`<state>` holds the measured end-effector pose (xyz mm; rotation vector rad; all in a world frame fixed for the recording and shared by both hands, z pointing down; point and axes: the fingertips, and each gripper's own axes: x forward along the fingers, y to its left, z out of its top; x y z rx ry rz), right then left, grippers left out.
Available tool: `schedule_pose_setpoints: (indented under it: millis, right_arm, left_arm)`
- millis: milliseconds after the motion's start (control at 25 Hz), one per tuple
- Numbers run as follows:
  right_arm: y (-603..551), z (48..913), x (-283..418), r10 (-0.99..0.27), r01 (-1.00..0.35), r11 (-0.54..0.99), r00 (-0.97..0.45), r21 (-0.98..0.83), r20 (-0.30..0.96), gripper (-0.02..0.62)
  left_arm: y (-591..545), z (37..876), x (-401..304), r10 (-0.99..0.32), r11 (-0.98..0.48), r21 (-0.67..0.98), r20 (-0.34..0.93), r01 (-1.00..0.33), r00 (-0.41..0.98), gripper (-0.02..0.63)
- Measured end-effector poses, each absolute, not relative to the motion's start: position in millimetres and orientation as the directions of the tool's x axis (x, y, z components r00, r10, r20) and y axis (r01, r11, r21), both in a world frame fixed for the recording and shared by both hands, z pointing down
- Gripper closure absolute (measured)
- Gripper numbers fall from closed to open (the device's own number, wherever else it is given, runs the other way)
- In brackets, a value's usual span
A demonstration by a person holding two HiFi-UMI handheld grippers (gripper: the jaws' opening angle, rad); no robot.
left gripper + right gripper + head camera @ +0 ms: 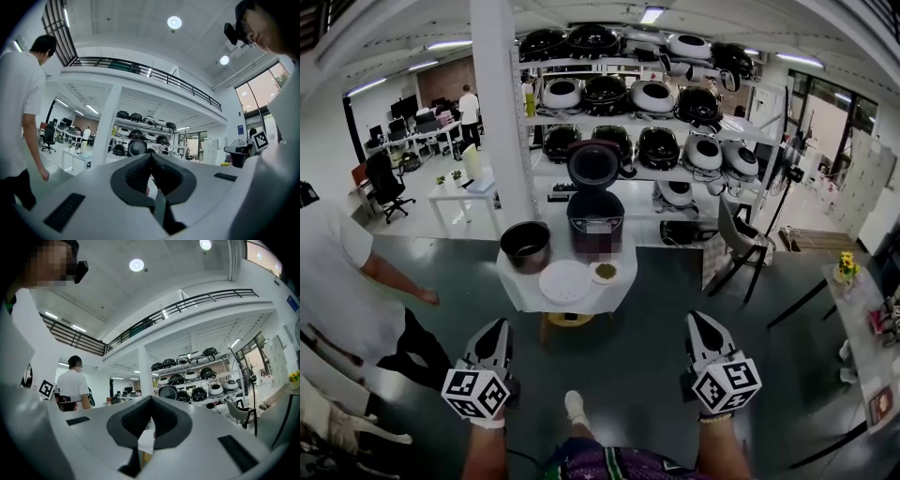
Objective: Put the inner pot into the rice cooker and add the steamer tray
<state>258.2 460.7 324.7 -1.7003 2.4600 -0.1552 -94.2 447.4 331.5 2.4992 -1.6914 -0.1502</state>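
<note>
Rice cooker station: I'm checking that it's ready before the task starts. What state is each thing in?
rice cooker, lid open
inner pot, upright on the table, outside the cooker
steamer tray, flat on the table, outside the cooker
left gripper, shut, empty
right gripper, shut, empty

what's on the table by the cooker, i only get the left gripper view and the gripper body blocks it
Observer: A dark pot stands on the table, left of the rice cooker.
Operator: and the tray
Observer: A white round tray lies at the table's front edge, in front of the cooker.
Operator: anything else there
Observer: A small dish of something green sits right of the tray.
Operator: right gripper holding anything
Observer: No, the right gripper is shut on nothing.
</note>
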Motion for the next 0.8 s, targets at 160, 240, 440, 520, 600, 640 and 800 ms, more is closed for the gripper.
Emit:
schedule_pose_setpoints:
  millis: [160,240,440,520,600,640,800]
  right_arm:
    - [426.9,322.7,257.4,-0.934,-0.917,0.358,-0.354,-0.177,-0.055,0.591]
    - [404.0,317.1,257.0,-0.934,-0.917,0.358,-0.354,-0.176,-0.055,0.591]
    - [338.4,298.1,252.6,-0.934,-0.92,0.358,-0.353,-0.158,-0.062,0.591]
    - [311.1,293.0,247.1,-0.935,-0.923,0.355,-0.349,-0.151,-0.065,0.589]
    - [283.4,288.9,240.8,-0.936,-0.924,0.352,-0.345,-0.15,-0.066,0.591]
    - [269.1,286.5,237.2,-0.936,-0.924,0.351,-0.345,-0.151,-0.067,0.591]
    - [212.6,278.5,217.9,-0.936,-0.923,0.351,-0.343,-0.159,-0.075,0.591]
  left_arm:
    - [413.6,331.8,-99.6,-0.933,-0.358,0.165,-0.016,-0.919,0.36,0.584]
    - [391.4,328.3,-101.1,-0.934,-0.354,0.164,-0.018,-0.921,0.356,0.584]
    - [332.0,318.6,-108.8,-0.936,-0.351,0.171,-0.032,-0.921,0.351,0.584]
    - [304.7,316.9,-118.7,-0.939,-0.343,0.172,-0.035,-0.923,0.343,0.584]
    - [277.0,316.3,-128.3,-0.94,-0.34,0.176,-0.028,-0.924,0.341,0.584]
    - [263.8,315.1,-132.9,-0.94,-0.339,0.176,-0.023,-0.924,0.341,0.584]
    - [210.7,305.4,-156.3,-0.943,-0.332,0.167,-0.018,-0.928,0.334,0.584]
